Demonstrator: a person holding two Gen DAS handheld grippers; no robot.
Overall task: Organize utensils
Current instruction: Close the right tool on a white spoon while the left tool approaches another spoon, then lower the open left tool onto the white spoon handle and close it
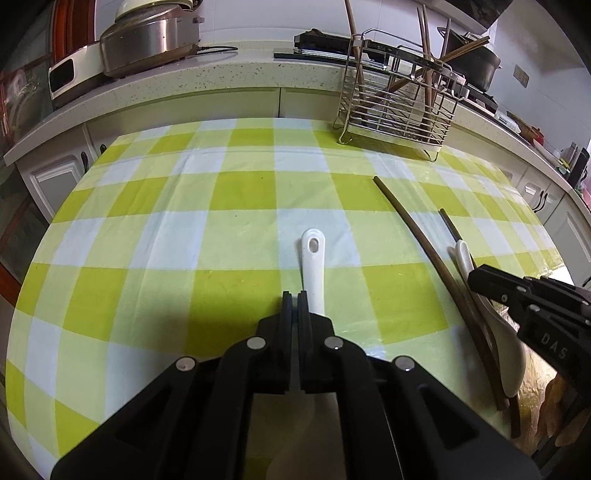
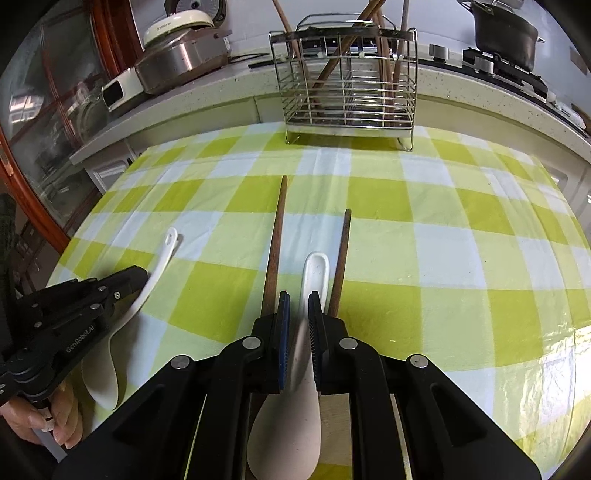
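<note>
Green-and-white checked tablecloth (image 2: 406,221), white spoons (image 2: 314,273), brown chopsticks (image 2: 277,229), silver rack (image 2: 351,96).

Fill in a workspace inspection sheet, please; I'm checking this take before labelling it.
Surface: checked cloth, lying flat.
Job's things: left spoon; right spoon with two chopsticks beside it; rack at the far edge, holding wooden utensils.
Clutter: nothing seen.
Grippers: left tongs nearly closed at the left spoon's handle, grip unclear; right tongs shut on the right spoon's handle.
Cables: cord on the counter.
Surroundings: cooker, pot.
</note>
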